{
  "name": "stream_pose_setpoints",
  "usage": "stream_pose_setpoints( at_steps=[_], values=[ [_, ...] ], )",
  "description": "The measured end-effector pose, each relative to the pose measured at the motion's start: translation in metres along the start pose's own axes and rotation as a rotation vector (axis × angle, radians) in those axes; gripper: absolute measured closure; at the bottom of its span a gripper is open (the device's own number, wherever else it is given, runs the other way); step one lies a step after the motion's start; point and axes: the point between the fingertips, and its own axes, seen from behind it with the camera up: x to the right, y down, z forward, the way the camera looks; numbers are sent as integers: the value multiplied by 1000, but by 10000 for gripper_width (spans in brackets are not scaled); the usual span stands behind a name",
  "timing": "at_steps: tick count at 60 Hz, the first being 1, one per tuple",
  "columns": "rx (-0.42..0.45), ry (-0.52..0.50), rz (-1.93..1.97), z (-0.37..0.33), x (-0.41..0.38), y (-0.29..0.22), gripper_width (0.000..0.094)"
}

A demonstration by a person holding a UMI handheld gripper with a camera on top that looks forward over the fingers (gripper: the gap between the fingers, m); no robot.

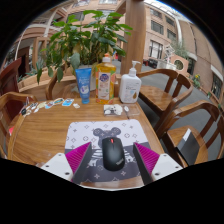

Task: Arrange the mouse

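Observation:
A black computer mouse (113, 152) with a red scroll wheel lies on a grey patterned mouse pad (95, 131) on the wooden table (40, 130). It points away from me. My gripper (112, 147) is open, and the mouse stands between the two magenta pads (76, 158) with a gap on each side. It rests on the pad by its own weight.
Beyond the pad stand a blue tube (84, 82), a yellow bottle (106, 78) and a white pump bottle (130, 85), with a leafy plant (85, 38) behind. Small items (50, 104) lie at the left. Wooden chairs (166, 96) stand to the right.

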Motion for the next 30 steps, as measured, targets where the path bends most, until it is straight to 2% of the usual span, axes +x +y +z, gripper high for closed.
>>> stream_pose_setpoints(
  at_steps=[15,30],
  values=[
    [104,-15,-36,-122,-10,-15,83],
    [168,-35,-47,-233,-16,7,80]
  ],
)
